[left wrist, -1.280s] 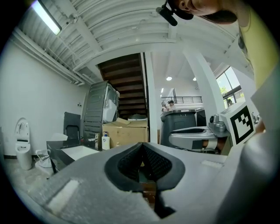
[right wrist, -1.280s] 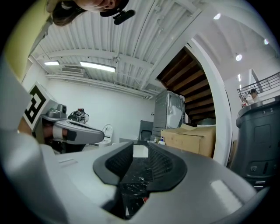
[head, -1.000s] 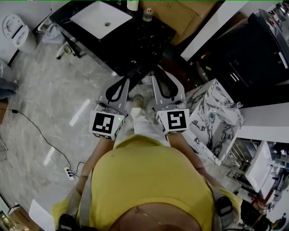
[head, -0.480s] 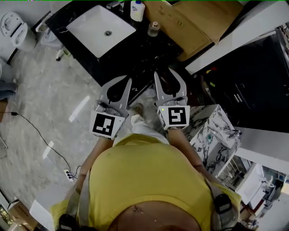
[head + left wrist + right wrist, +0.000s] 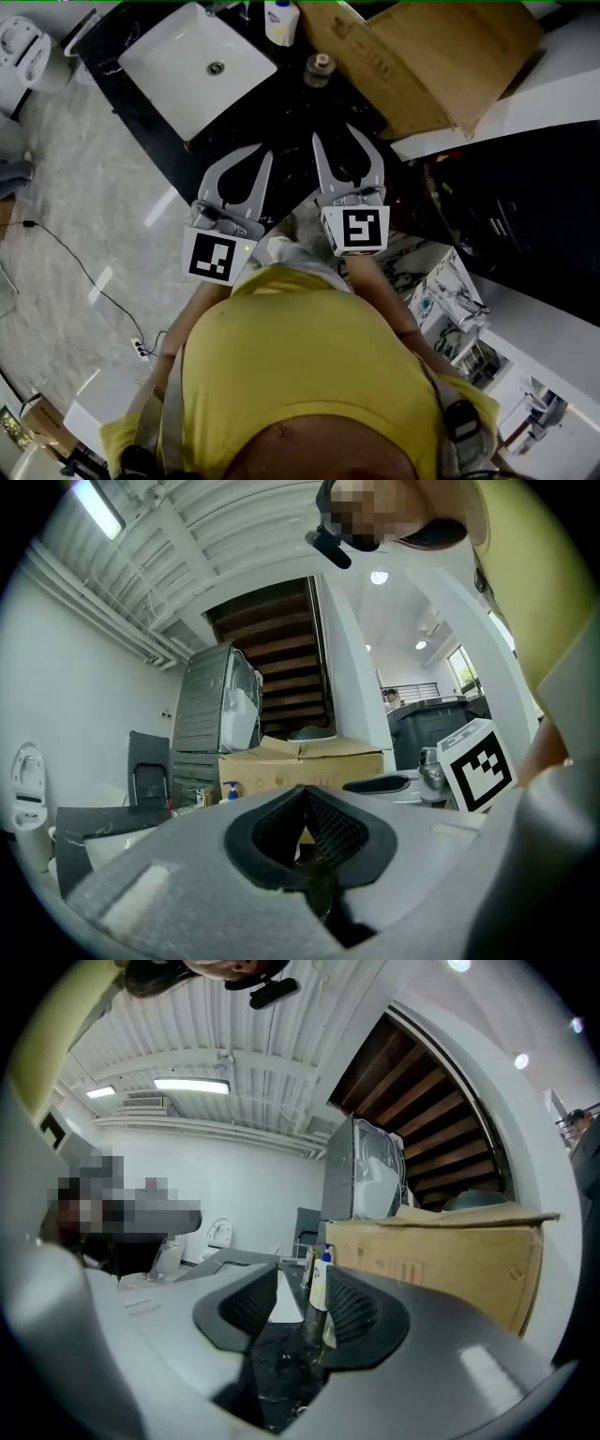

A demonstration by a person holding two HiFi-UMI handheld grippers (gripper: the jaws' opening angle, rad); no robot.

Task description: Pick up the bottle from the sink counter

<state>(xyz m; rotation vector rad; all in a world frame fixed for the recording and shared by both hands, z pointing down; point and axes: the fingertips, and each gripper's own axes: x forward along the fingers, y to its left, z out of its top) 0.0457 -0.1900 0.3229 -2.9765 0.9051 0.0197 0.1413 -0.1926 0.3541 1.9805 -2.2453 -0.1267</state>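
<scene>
Right tool [image 5: 335, 136] opening, empty; left tool [image 5: 263, 152] pinched; bottles [image 5: 277, 21] two.

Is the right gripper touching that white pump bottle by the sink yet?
Apart. Head view: bare black counter lies between the right gripper and the white pump bottle. Its fingers are opening, nothing between them.

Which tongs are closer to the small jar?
Right. The right tongs, opening and empty, sit short of the jar; the left tongs sit farther back, leftward.
</scene>
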